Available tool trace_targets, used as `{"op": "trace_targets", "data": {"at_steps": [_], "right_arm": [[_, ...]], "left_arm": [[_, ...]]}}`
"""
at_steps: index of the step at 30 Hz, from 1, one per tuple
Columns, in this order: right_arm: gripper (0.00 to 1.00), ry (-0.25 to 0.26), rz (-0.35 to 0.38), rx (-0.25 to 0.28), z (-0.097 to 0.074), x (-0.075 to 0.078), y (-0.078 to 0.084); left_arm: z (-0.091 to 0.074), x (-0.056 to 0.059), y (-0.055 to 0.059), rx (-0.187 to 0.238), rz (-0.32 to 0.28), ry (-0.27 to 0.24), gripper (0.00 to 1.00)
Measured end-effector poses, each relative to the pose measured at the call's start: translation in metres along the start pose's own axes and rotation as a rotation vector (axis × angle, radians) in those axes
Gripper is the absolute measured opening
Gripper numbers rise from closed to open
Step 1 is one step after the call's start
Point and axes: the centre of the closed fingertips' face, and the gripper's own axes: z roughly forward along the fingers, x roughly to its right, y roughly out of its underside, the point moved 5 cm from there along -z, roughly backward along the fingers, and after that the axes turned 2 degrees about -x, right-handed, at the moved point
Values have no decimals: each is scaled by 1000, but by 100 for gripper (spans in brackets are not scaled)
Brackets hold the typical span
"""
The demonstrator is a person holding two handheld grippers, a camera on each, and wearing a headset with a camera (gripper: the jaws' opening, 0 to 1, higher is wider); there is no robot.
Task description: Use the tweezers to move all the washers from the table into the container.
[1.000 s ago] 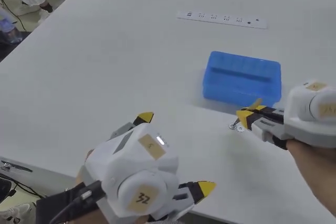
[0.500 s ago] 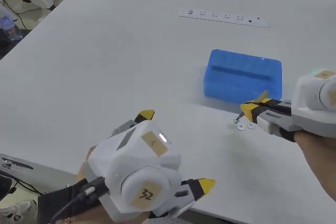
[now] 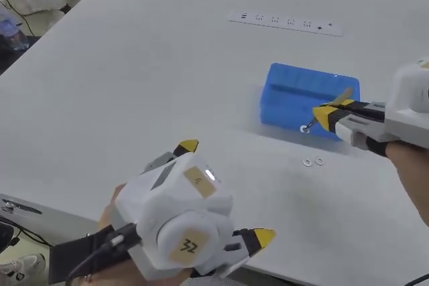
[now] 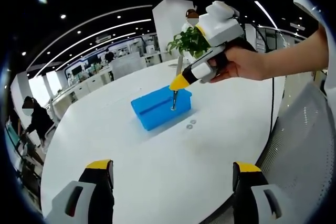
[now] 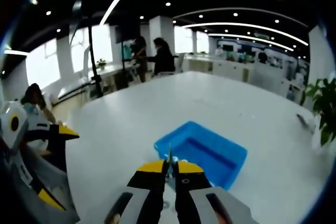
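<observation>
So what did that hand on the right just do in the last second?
The right gripper, shut on the tweezers, rose from the table toward the blue container, carrying a washer at the tweezer tips. Two washers stayed on the table; the left gripper stayed open, low and idle.

Head cam: above, faces fwd & down over table [image 3: 134, 65]; left gripper [image 3: 224, 191] nearest, box [image 3: 305, 92] at mid-dist.
Left cam: low over near table edge, faces across to box [image 4: 157, 109] & right gripper [image 4: 181, 81] w/ tweezers [image 4: 174, 99], well off.
Right cam: close above box [image 5: 210, 153], faces down along own jaws; left gripper [image 5: 55, 163] at left edge.
Shared: box & table in all 3; each gripper cam catches the other gripper.
</observation>
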Motion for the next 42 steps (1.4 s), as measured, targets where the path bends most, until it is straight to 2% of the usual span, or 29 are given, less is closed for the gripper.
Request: {"op": "trace_targets", "data": {"at_steps": [5, 9, 17, 25, 28, 36, 42], "right_arm": [[3, 12, -12, 19, 4, 5, -10], [3, 21, -18, 28, 13, 17, -18], [3, 42, -16, 28, 28, 29, -24], [3, 51, -24, -42, 50, 42, -14], [3, 26, -35, -73, 58, 41, -10], [3, 11, -65, -155, 70, 44, 8], [3, 10, -90, -181, 73, 43, 13]], "left_arm": [[0, 0, 1, -7, 8, -1, 96], [1, 0, 1, -9, 9, 0, 96], [1, 0, 2, -13, 7, 1, 96], [1, 1, 3, -20, 9, 5, 95], [2, 1, 3, -26, 13, 4, 95], [2, 0, 4, -32, 13, 2, 94], [2, 1, 5, -42, 19, 1, 94]]}}
